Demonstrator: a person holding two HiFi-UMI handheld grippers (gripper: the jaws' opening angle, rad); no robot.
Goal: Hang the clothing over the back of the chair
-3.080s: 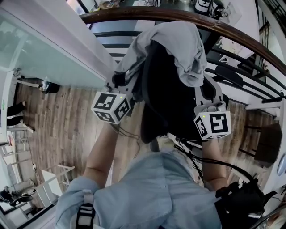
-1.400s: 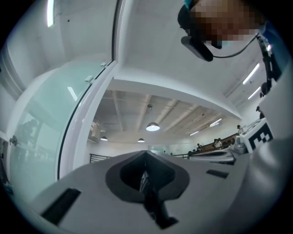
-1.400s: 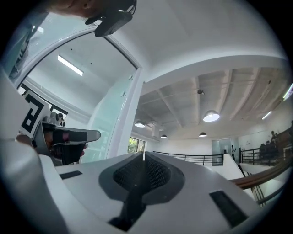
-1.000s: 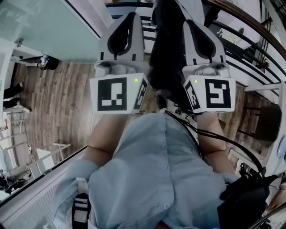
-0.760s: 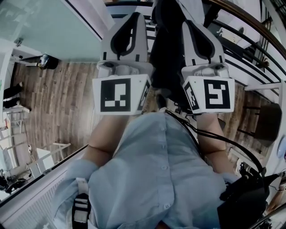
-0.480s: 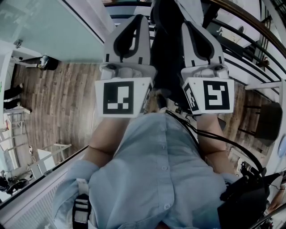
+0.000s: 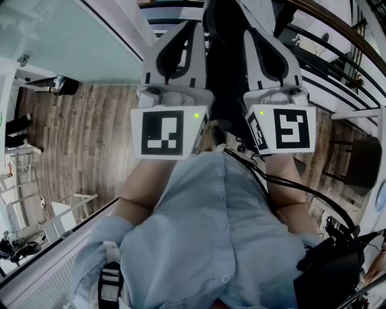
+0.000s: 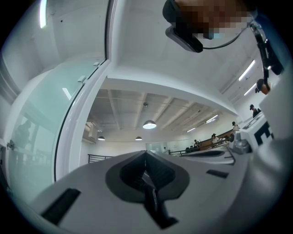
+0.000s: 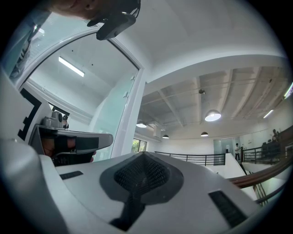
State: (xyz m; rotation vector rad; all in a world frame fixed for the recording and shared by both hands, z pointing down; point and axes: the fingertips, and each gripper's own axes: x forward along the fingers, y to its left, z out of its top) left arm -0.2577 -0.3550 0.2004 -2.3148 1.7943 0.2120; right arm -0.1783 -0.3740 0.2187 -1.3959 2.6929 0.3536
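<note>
Closest in is the person's light blue shirt (image 7: 211, 241), with both hands held up side by side just past it. The left tongs (image 7: 194, 27) and right tongs (image 7: 250, 35) are both pinched tight together, nothing in either. The black chair (image 7: 226, 66) back pokes up between them, and the grey clothing (image 7: 248, 7) lies over its top, barely in view. The wood floor (image 7: 90, 133) is way below.

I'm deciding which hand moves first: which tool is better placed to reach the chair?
Right, narrowly: left tool and right tool are both shut, empty, flanking the dark chair, but the right tip looks slightly nearer it.
</note>
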